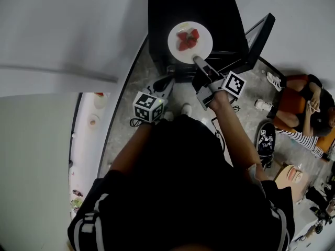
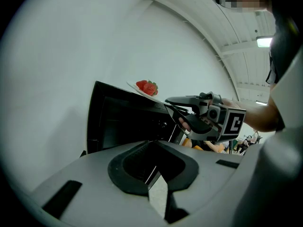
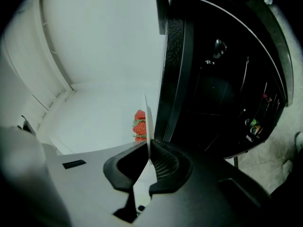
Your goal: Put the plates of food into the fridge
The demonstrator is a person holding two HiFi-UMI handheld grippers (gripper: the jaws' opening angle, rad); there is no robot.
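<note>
One white plate (image 1: 203, 40) carrying strawberries (image 1: 187, 40) sits over the top of the black fridge (image 1: 162, 14), which stands at 12 o'clock from the person in the head view. Whether the plate rests fully on that top or is raised off it cannot be told. The right gripper (image 1: 196, 58) is clamped on the plate's rim at about the plate's 5 o'clock edge. In the right gripper view the thin white rim (image 3: 148, 122) stands edge-on between the two dark pads, both pressing on it, with the red berries (image 3: 139, 124) just beyond at 11 o'clock. The fridge door (image 1: 259, 41) hangs open at 3 o'clock of the cabinet, and its dark inside (image 3: 213, 89) fills the right half of that view.

The left gripper (image 1: 168, 82) hangs low at 7 o'clock of the plate, near the fridge's front edge. Its jaws are together with nothing between them. From its camera the plate (image 2: 138, 90) and strawberries (image 2: 147, 87) show at 12 o'clock above the fridge (image 2: 123, 122), the right gripper (image 2: 167, 102) reaching in from 3 o'clock.

A seated person (image 1: 303, 106) is on the floor at 3 o'clock, well apart.
</note>
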